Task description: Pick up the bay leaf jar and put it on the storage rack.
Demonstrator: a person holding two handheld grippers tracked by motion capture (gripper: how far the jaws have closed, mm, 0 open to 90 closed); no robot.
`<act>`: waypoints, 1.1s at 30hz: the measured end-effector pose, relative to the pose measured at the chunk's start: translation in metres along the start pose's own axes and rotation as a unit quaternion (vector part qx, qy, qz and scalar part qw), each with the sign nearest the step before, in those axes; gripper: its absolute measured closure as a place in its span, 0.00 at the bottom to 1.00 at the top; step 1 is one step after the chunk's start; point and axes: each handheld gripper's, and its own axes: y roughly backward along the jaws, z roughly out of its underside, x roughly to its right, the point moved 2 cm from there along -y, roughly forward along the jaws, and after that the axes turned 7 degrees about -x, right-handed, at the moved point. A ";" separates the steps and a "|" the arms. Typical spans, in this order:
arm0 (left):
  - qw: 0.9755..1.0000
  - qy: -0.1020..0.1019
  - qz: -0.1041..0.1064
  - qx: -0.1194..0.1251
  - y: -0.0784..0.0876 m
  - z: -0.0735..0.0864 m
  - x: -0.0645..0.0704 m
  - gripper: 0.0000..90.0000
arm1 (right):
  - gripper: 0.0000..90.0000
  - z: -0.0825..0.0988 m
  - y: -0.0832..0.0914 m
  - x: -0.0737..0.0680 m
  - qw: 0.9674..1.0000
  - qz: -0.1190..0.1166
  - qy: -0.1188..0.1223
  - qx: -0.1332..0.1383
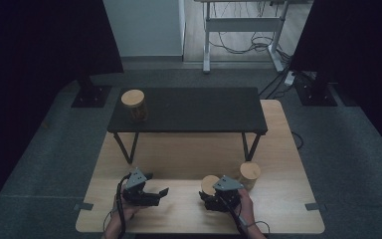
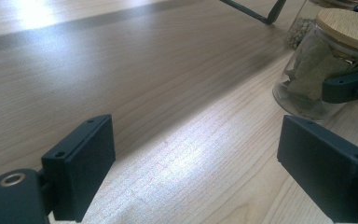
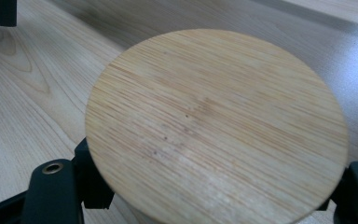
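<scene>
The right claw (image 1: 214, 195) grips the glass jar with the round bamboo lid (image 3: 214, 121) on the pale wooden tabletop (image 1: 179, 209) — grasp done, lifting remains. The left claw (image 2: 196, 172) is released, idle.

**Dim room, wood table, black bench**

Light wooden table (image 1: 278, 149) on grey carpet floor (image 1: 40, 164). Low black bench (image 1: 194, 109) stands on the table's far half. Dark panels (image 1: 40, 40) left and right on black bases. White desk frame (image 1: 243, 30) behind, cables beneath. Pale wall (image 1: 144, 27) at back. Lighting low.
</scene>
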 end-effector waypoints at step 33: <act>1.000 -0.004 0.002 -0.004 -0.001 0.000 0.001 0.12 | 0.27 0.000 0.009 0.000 1.000 0.000 0.015 0.023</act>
